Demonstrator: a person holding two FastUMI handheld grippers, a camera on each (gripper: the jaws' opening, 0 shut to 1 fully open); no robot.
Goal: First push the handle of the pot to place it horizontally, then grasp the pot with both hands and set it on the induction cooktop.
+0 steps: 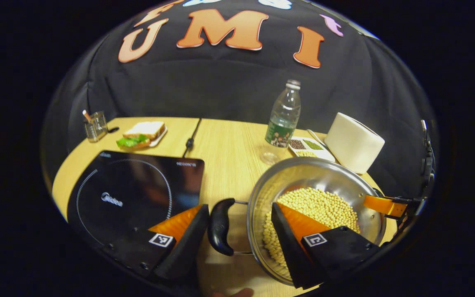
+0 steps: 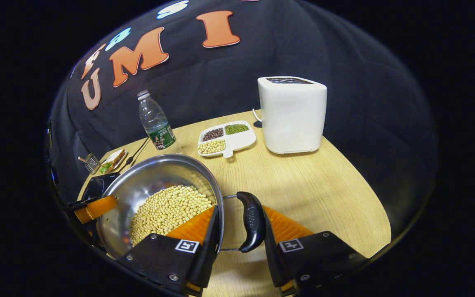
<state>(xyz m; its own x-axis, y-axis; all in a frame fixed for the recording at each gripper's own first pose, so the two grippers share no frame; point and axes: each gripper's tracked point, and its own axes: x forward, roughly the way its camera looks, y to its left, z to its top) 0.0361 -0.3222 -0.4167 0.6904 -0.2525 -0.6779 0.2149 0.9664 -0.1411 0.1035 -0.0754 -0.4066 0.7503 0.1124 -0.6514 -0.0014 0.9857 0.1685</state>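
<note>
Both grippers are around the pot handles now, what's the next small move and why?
Probably close both. The left hand-held gripper straddles one black handle, the right hand-held gripper the other handle, but gaps remain. The bean-filled pot sits on the table beside the induction cooktop.

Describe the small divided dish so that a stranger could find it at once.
Start at the tall white boxy toaster at the far side of the wooden table. Just beside it, toward the clear plastic bottle, lies the white three-compartment dish. It alone holds dark, green and pale beans, each sort apart.
</note>
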